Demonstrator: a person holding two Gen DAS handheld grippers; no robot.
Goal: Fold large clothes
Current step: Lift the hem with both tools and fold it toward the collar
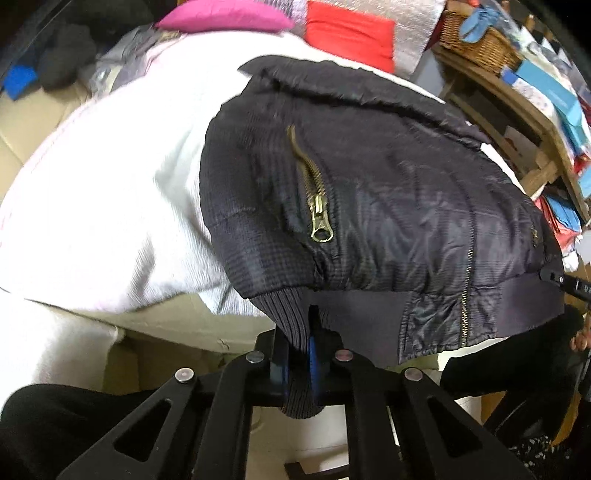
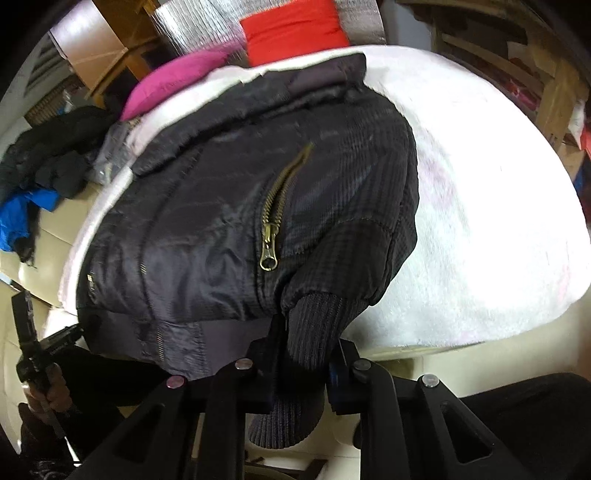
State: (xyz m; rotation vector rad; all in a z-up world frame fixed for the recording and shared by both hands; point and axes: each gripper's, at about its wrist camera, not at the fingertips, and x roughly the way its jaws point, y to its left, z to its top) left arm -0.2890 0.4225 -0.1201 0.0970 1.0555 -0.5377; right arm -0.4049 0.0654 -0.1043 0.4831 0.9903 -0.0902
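A dark quilted jacket (image 1: pixel 388 184) with brass pocket zippers (image 1: pixel 319 218) lies front-up on a white fluffy blanket (image 1: pixel 110 203). My left gripper (image 1: pixel 299 350) is shut on a ribbed knit cuff (image 1: pixel 291 317) at the jacket's near edge. In the right wrist view the same jacket (image 2: pixel 221 203) spreads over the blanket (image 2: pixel 480 221), and my right gripper (image 2: pixel 306 358) is shut on the other ribbed cuff (image 2: pixel 314 325). Each gripper shows at the edge of the other's view, at the hem corners: the right gripper (image 1: pixel 554 278) and the left gripper (image 2: pixel 77 332), held by a hand (image 2: pixel 51 395).
Behind the blanket sit a pink cushion (image 1: pixel 221 16) and a red cushion (image 1: pixel 351 33). A wicker basket (image 1: pixel 476 37) stands on a cluttered wooden rack (image 1: pixel 517 122) at the right. Dark clothes (image 2: pixel 55 155) and a blue garment (image 2: pixel 22 218) lie on the beige seat at the left.
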